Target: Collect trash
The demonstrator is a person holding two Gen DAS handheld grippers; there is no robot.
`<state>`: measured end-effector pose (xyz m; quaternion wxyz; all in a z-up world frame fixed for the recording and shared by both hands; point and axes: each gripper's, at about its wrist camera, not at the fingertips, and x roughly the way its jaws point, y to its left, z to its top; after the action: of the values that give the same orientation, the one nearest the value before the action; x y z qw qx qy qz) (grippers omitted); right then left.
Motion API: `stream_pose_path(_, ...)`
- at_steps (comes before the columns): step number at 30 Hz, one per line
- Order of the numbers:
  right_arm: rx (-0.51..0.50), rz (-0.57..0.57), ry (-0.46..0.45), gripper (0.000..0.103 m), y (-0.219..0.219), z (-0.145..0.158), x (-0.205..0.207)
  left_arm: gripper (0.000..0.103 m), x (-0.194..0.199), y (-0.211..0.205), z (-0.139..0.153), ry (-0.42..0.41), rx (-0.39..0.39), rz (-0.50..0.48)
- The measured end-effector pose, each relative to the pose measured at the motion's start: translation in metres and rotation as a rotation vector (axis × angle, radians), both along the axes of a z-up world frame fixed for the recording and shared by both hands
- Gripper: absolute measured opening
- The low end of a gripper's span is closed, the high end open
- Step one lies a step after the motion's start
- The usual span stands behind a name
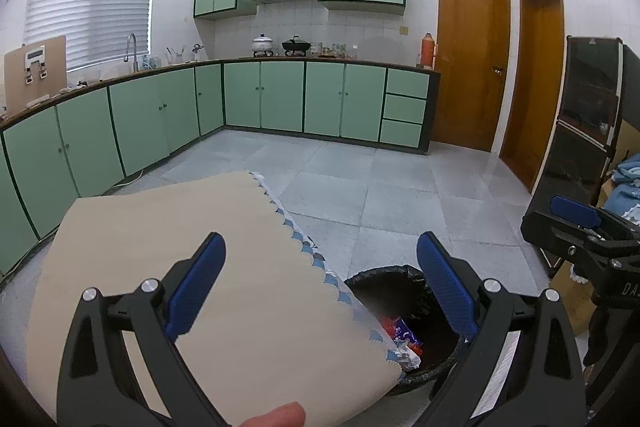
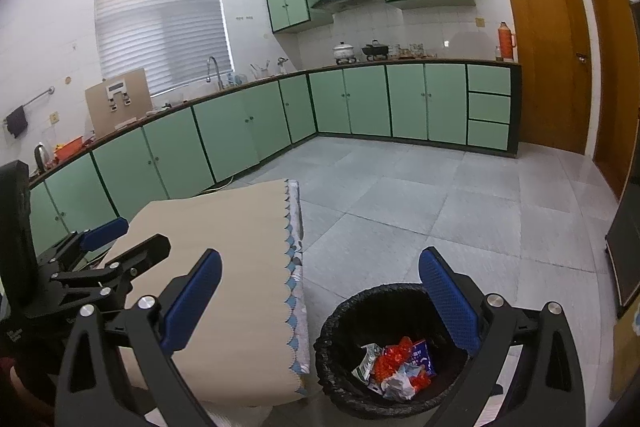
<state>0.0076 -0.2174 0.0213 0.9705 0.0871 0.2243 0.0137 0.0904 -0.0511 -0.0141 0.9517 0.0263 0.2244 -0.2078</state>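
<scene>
A wide kitchen opens up ahead, green cabinets running round the far walls and grey floor tiles spreading out below. Nearer in, the surface carries a beige cloth with a blue scalloped edge, and it fills the lower left of both wrist views.

Just beside that cloth's edge, down on the floor, stands the black trash bin, lined with a dark bag. Inside it lies the trash: red and blue wrappers with some crumpled pale scraps, heaped at the bottom.

Now the tongs. The right tongs hang above the bin with both blue pads spread wide apart and nothing between them; the trash sits lower than the pads and towards the right-hand one, well apart from both. The left tongs are spread wide too, empty, one pad over the cloth and the other over the bin's rim; from this side the trash peeks out past the cloth's corner, below and between the pads, with neither pad touching it.

At the bottom edge of the left wrist view, a fingertip pokes in.
</scene>
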Motion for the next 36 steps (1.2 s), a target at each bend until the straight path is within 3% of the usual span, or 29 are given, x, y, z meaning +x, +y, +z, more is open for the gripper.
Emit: stream_pose_path(36, -0.007, 0.024, -0.036, 0.097, 0.016, 0.007, -0.015, 0.093, -0.026, 0.024, 0.008, -0.058, 0.001, 0.023)
